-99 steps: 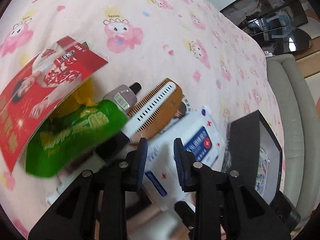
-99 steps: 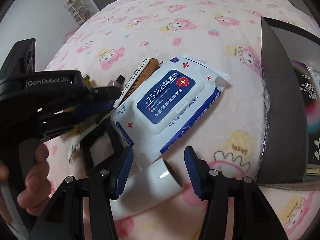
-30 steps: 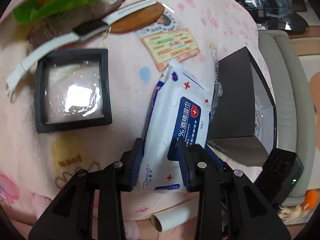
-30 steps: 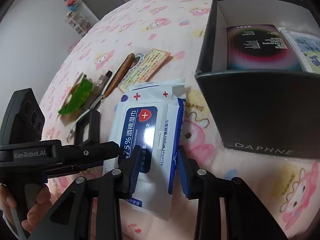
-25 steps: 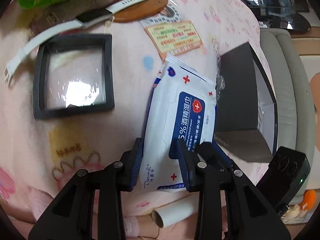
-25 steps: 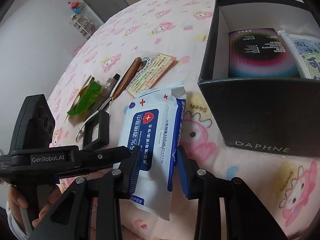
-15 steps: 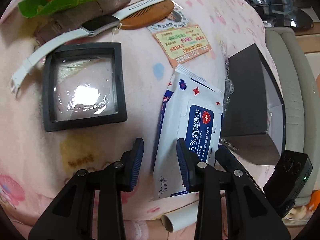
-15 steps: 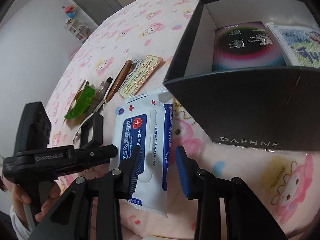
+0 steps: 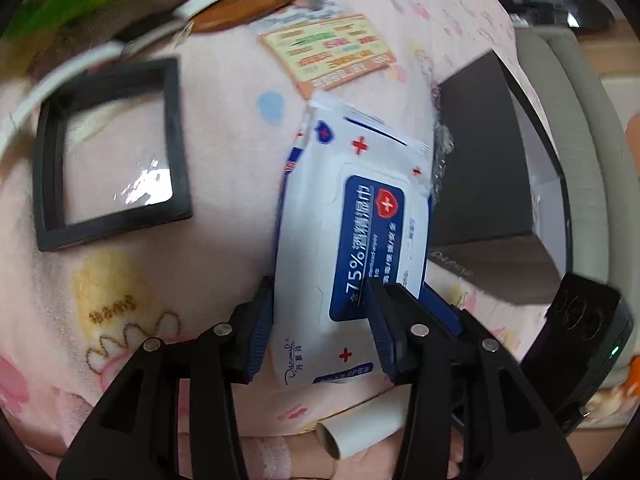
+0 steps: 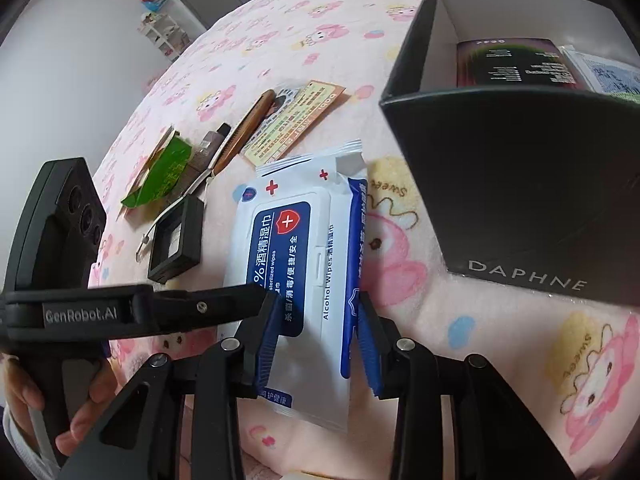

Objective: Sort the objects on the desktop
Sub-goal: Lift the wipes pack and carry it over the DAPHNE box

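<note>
A white and blue pack of alcohol wipes [image 10: 296, 248] lies lengthwise on the pink blanket, beside the black DAPHNE box [image 10: 520, 184]. My right gripper [image 10: 316, 340] is shut on the pack's near end, and the pack's right side is folded up against one pad. In the left wrist view the pack [image 9: 360, 220] runs between the fingers of my left gripper [image 9: 320, 316]. That gripper stands open, with its right finger over the pack's top. The open box [image 9: 480, 160] holds a dark booklet [image 10: 508, 64] and a pale packet.
A black square frame [image 9: 108, 152] lies left of the pack. Beyond it are a printed card [image 9: 332, 48], a brown comb [image 9: 248, 4], a white strap and a green packet [image 10: 160, 172]. A white tube [image 9: 360, 424] sits at the blanket's near edge. A hand [image 10: 80, 420] holds the left tool.
The left gripper's jaws have spread wider in the last half second, and the pack now sits centred between them. The right gripper has kept its hold on the pack near the box.
</note>
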Tool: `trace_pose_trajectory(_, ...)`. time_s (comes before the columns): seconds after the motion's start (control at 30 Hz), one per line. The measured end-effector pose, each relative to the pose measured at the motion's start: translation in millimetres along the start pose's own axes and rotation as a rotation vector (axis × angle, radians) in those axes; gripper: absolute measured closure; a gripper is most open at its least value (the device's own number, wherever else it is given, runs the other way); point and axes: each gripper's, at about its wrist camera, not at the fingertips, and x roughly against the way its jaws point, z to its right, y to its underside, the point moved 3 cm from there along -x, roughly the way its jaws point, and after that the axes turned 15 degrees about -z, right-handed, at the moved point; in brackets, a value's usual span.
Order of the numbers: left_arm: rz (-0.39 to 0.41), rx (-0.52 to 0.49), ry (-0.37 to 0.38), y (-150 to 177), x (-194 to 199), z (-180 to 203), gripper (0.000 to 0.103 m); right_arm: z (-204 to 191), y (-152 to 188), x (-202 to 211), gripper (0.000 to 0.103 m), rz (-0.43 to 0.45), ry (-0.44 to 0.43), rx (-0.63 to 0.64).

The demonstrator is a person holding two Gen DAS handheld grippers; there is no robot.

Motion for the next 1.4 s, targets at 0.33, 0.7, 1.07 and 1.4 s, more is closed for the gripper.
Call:
trace_pose_trajectory(0.33, 0.119, -0.049, 0.061, 26, 21, 28, 0.060, -16, 8, 39, 0.071, 0.089, 0.047, 0.086)
trace_pose_trajectory(0.7, 0.204, -0.092, 0.040, 54, 69, 54, 0.064, -29, 11, 75, 0.071, 0.142, -0.044, 0.136)
trace_pose_trajectory(1.07, 0.218, -0.231, 0.091, 14, 73, 129, 0.064, -6, 0, 141, 0.070, 0.337, 0.007, 0.141)
trace_pose_trajectory(1.4, 0.166, -0.307, 0.086, -52, 44, 200, 0.065, 61, -54, 175, 0.070, 0.372, 0.057, 0.037)
